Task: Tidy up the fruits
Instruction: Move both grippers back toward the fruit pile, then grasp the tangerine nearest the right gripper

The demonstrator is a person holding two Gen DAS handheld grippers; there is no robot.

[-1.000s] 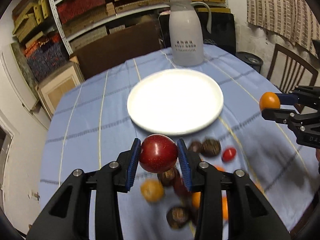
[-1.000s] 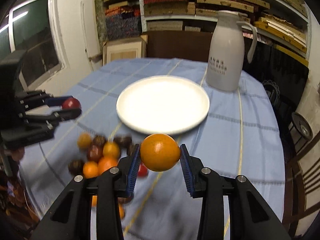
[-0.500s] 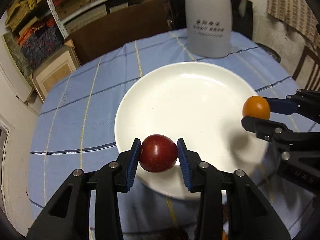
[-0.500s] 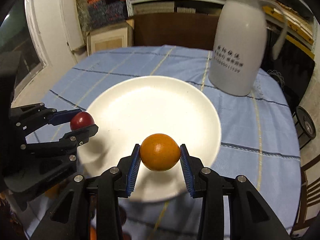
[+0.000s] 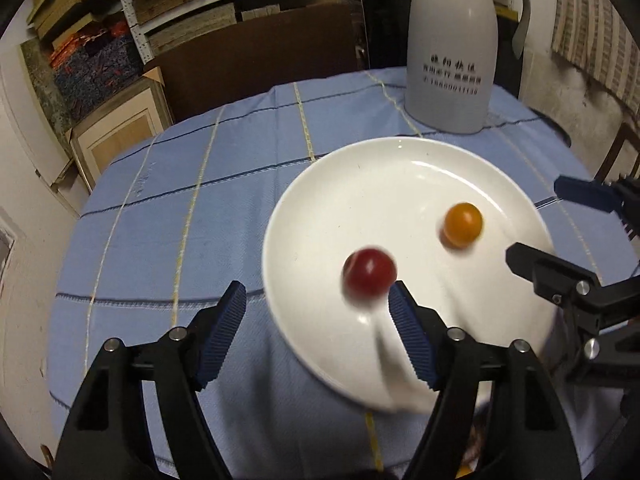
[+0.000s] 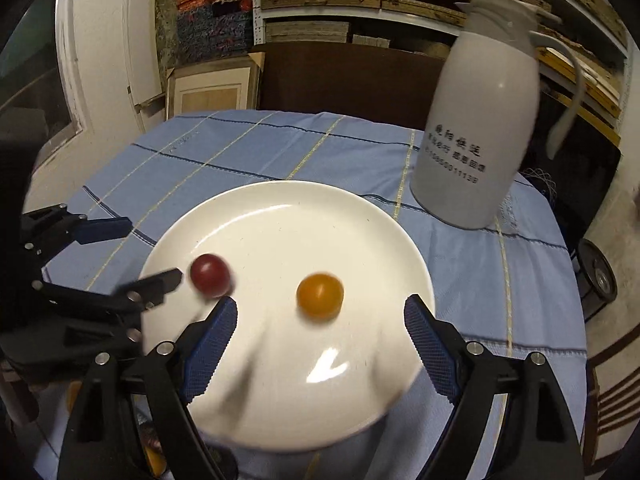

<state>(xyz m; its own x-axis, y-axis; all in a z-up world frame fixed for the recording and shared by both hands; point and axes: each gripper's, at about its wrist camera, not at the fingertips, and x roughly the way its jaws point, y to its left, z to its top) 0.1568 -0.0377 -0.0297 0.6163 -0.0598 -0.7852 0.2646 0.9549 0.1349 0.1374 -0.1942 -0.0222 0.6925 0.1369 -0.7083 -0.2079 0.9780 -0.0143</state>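
Both claws have let go since half a second ago — each held a fruit then, and now both stand wide apart and empty. Ahead of the left claw [image 5: 316,304], just off its right finger, the red fruit [image 5: 369,274] lies on the white plate [image 5: 400,152]. Straight ahead of the right claw [image 6: 320,320] sits the orange fruit [image 6: 320,295]. Both look blurred, so they may be rolling. Beyond the plate stands a white jug [image 6: 480,128] on the surface. Probably more fruits come next.

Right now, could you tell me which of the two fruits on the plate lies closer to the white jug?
The orange fruit: it sits on the jug's side of the white plate, while the red fruit lies toward the opposite rim.
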